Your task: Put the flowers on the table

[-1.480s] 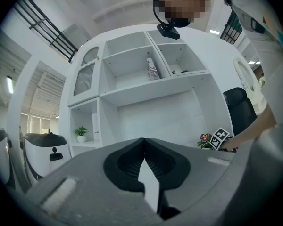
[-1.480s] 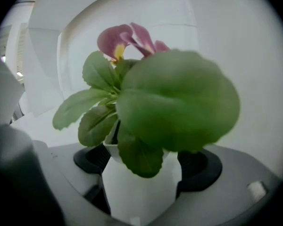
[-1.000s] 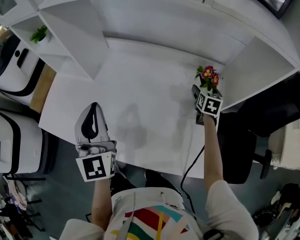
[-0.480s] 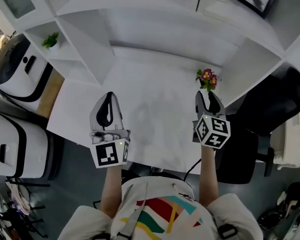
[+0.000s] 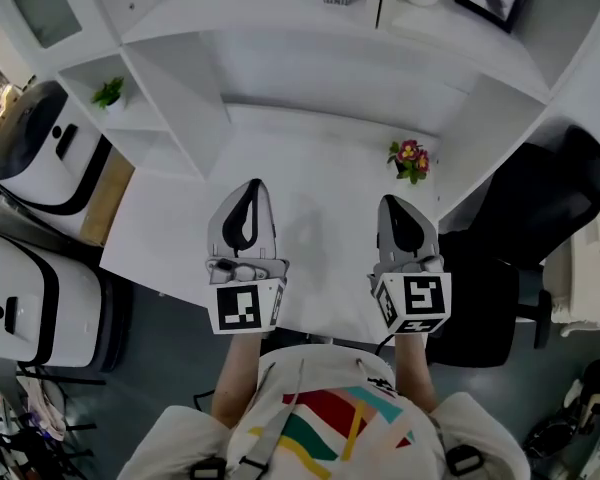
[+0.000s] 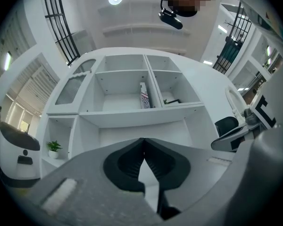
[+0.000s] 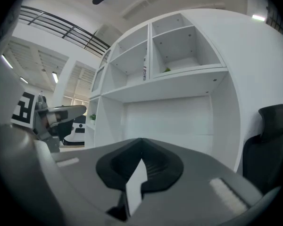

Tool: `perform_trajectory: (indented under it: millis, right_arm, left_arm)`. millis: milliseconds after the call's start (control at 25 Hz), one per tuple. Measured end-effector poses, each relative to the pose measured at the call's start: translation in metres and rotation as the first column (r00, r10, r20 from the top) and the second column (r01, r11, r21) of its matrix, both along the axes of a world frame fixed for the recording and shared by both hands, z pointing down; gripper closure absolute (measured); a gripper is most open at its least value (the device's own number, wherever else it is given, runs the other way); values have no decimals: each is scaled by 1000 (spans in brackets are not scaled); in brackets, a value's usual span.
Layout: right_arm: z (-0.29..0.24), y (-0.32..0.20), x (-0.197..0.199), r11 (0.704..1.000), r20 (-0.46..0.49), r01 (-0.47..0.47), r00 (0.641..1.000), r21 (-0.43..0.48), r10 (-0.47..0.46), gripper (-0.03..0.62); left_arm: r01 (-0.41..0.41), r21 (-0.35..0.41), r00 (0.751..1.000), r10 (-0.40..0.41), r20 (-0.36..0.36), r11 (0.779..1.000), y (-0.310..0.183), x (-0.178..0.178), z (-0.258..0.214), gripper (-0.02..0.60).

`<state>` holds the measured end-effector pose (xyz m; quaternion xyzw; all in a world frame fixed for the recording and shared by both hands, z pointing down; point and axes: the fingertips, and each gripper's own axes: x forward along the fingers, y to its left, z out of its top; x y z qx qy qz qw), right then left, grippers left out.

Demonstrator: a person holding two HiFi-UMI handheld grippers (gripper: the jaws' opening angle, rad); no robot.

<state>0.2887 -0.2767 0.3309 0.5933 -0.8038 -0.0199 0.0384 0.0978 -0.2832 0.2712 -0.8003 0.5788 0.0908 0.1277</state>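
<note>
Both tools hang closed tip to tip and empty above the front edge of the white surface: grey left tool, and grey right tool, whose jaws have just been closing on nothing. Small potted pink-and-yellow flowers stand at its right rear. Withdraw without brushing them.

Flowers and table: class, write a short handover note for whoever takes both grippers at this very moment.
Left claw: shut, empty.
Right claw: has just closed, nothing between its jaws.
Flowers: standing on the table near its far right corner, clear of both claws.
Done: flowers are on the table and released.
Left: nothing apparent; both claws are over the near edge.
</note>
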Motion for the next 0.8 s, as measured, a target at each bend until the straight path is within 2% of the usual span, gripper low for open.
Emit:
perform_trajectory:
  millis: [280, 640, 800]
  right_arm:
    - [-2, 18, -23, 998, -23, 55, 998, -4, -55, 594]
    - [-13, 29, -12, 999, 18, 38, 999, 13, -38, 594]
    - [-16, 35, -7, 999, 29, 36, 999, 20, -37, 594]
  left_arm:
    - [-64, 17, 998, 64, -3, 998, 14, 22, -5, 578]
    - [-106, 49, 994, 106, 1, 993, 25, 36, -20, 578]
    - [-107, 38, 994, 107, 14, 994, 28, 37, -18, 578]
